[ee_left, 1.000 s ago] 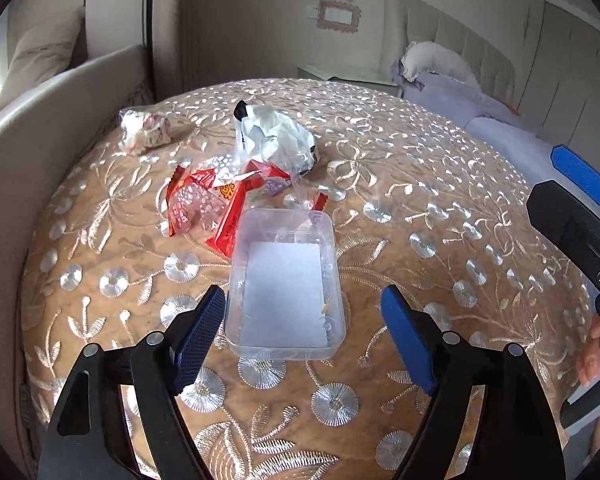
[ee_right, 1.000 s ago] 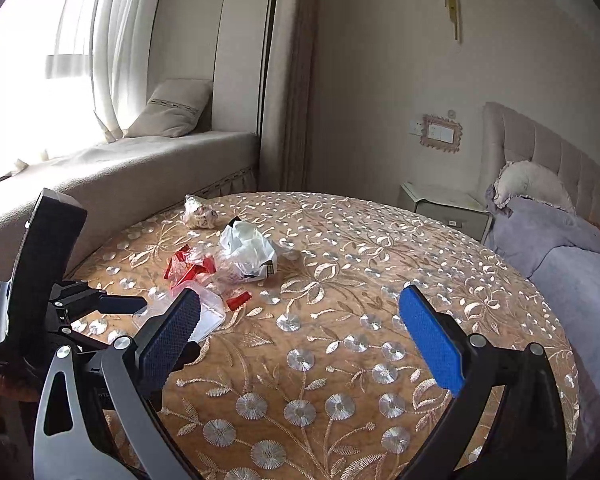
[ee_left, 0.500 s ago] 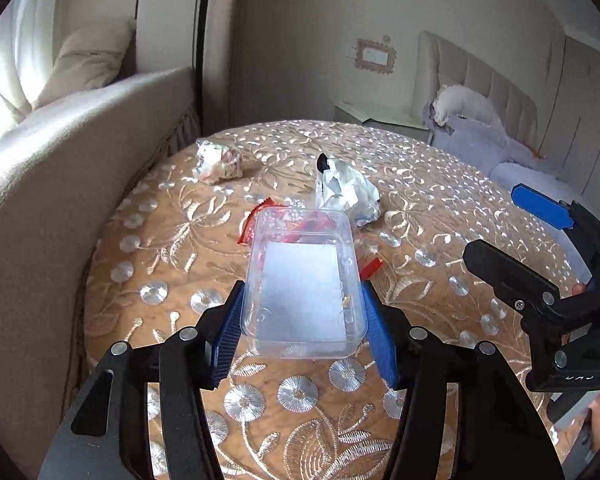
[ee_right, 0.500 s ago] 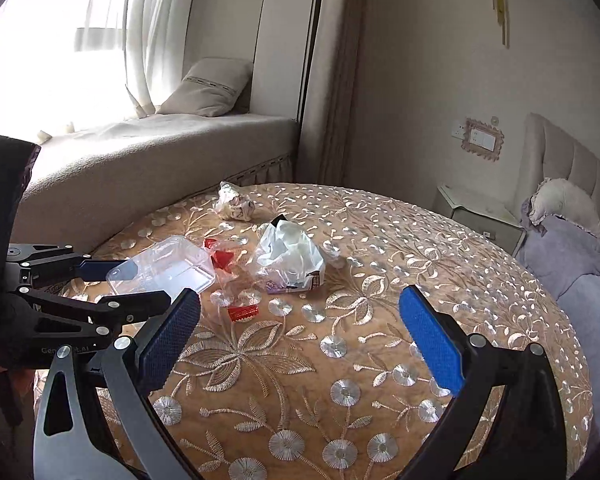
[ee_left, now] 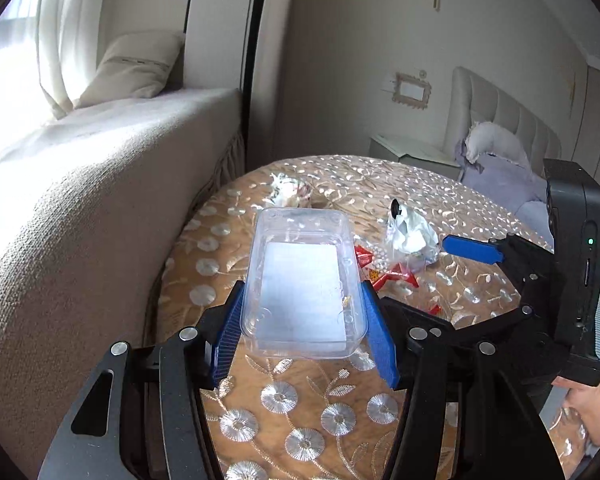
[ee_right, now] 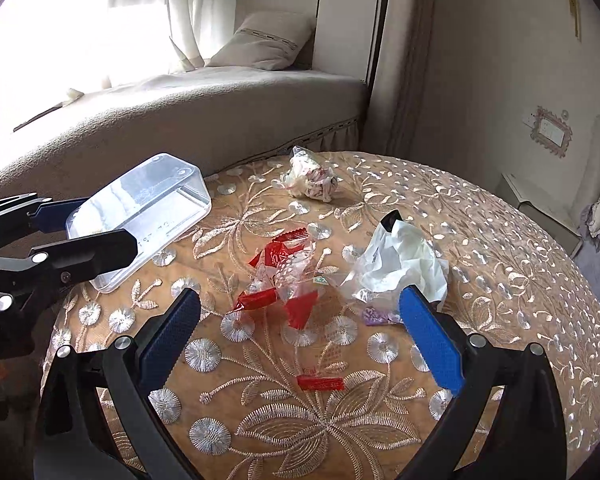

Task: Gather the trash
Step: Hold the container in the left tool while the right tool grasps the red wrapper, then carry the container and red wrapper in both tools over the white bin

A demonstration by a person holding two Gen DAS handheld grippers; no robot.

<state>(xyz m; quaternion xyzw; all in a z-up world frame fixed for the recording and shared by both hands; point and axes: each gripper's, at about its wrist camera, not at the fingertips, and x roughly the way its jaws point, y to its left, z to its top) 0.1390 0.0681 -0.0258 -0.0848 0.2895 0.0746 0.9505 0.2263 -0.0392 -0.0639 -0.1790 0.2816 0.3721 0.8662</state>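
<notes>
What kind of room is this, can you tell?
Most likely a bedroom: a padded headboard with a pillow and bedside table stands behind the round table, and a cushioned window seat runs alongside.

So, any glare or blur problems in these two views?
Left wrist view: window blown out at left, clear box sharp, fisheye bends the couch. Right wrist view: window overexposed, wrappers crisp.

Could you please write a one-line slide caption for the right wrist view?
Open right gripper hovers over red wrappers while left gripper holds the clear container.
</notes>
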